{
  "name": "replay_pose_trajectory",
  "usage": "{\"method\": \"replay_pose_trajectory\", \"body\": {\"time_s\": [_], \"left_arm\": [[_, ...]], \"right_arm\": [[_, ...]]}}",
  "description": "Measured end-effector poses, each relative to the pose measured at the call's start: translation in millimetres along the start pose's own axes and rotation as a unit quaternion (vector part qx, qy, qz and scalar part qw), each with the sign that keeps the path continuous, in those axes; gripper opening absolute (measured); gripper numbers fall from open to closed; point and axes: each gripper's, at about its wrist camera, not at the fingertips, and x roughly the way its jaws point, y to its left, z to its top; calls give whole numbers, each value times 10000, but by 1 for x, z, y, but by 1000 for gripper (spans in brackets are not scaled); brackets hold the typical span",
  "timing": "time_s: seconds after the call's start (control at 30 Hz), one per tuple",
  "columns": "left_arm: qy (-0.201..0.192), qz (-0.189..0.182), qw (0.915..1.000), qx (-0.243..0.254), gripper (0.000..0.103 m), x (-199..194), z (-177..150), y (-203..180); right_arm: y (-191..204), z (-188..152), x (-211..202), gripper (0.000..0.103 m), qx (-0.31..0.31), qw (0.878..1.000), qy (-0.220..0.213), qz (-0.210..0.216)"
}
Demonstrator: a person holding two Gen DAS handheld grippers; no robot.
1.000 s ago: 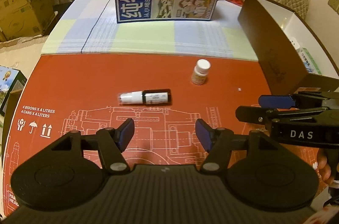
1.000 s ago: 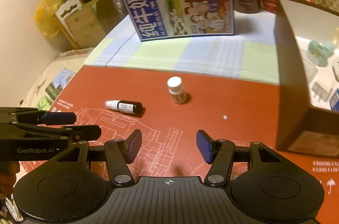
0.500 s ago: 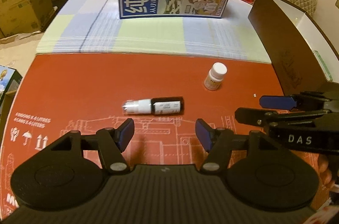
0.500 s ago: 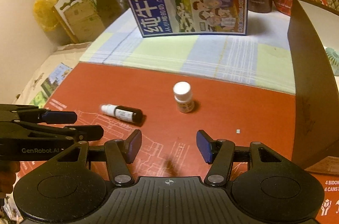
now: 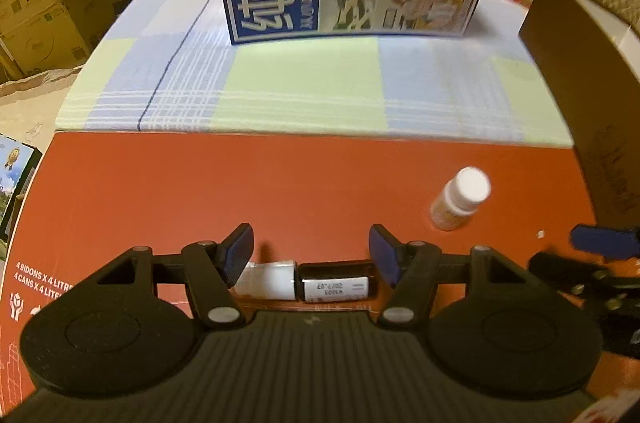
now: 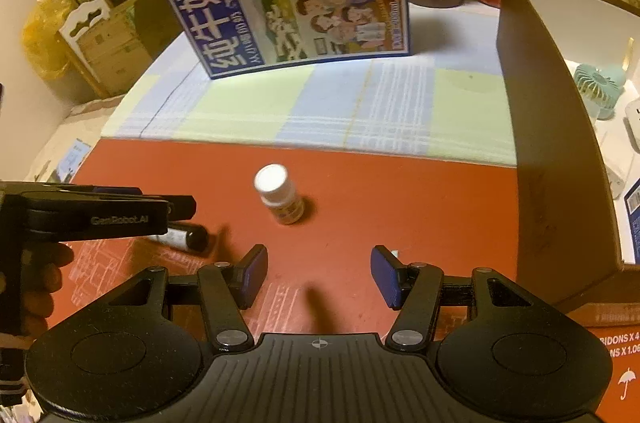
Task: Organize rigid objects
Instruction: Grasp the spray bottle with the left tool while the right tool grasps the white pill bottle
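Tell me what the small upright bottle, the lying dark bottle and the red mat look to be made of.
Upright bottle: probably matte plastic, with a white cap and pale opaque body. Lying dark bottle: glossy dark glass or plastic, hard to tell which, with a white paper label and a pale cap. Red mat: likely flattened cardboard, matte, with printed shipping symbols and white line drawings.

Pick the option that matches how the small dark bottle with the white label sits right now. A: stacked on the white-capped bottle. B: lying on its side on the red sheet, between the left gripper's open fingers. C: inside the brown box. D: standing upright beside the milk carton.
B: in the left wrist view the dark bottle lies flat on the red sheet, between the left gripper and its spread fingers, pads not touching it.
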Motion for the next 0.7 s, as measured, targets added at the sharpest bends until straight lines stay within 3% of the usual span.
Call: {"method": "replay_pose_trajectory", "body": {"time_s": [0.37, 0.7], "left_arm": [[29, 159, 9994, 319, 60, -10, -28, 16], [243, 340, 9991, 24, 60, -27, -59, 41]], "right_arm": [[-5, 0, 12, 54, 29, 9999, 129, 49], [1, -6, 20, 54, -33, 9996, 253, 150]]}}
